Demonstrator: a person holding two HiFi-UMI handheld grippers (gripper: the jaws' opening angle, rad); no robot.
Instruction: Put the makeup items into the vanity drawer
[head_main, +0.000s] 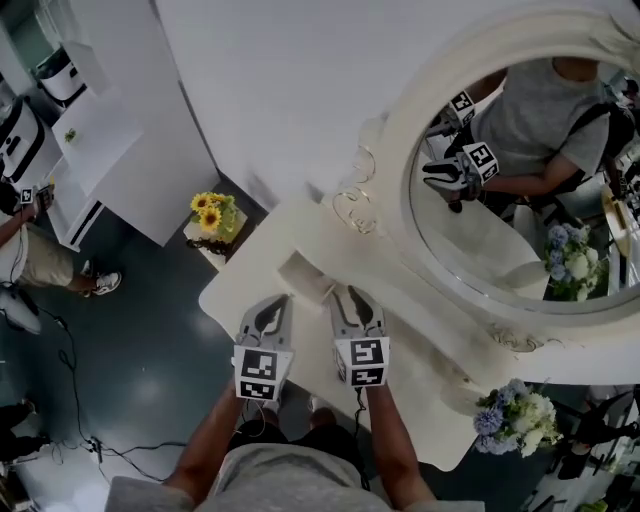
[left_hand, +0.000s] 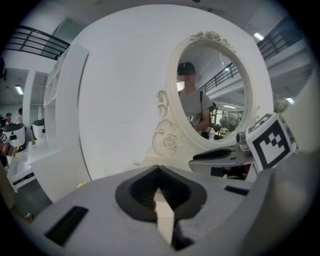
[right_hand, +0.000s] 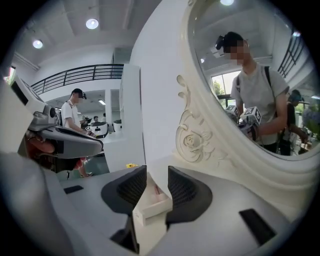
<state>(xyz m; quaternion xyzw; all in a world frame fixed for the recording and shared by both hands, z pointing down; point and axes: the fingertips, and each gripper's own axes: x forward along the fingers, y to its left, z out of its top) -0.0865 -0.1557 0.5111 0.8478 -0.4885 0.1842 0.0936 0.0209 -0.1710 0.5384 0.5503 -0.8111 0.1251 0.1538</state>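
The white vanity top (head_main: 250, 290) carries a small open drawer (head_main: 300, 270), which lies just ahead of both grippers and between their tips. My left gripper (head_main: 277, 300) (left_hand: 159, 192) is shut on a thin cream makeup item (left_hand: 164, 217) that shows edge-on between the pads. My right gripper (head_main: 346, 293) (right_hand: 156, 182) holds a small open cream box (right_hand: 151, 206) with something pink inside, its jaws apart by the box's width. In the head view both items are hidden under the grippers. Both grippers point towards the mirror, slightly downward.
A large oval mirror (head_main: 520, 180) in a carved cream frame (right_hand: 200, 140) rises behind the drawer. Sunflowers (head_main: 212, 215) stand on a low stand at the vanity's left end, and blue and white flowers (head_main: 515, 415) at its right. A person (head_main: 30, 250) stands by a white cabinet (head_main: 100, 140).
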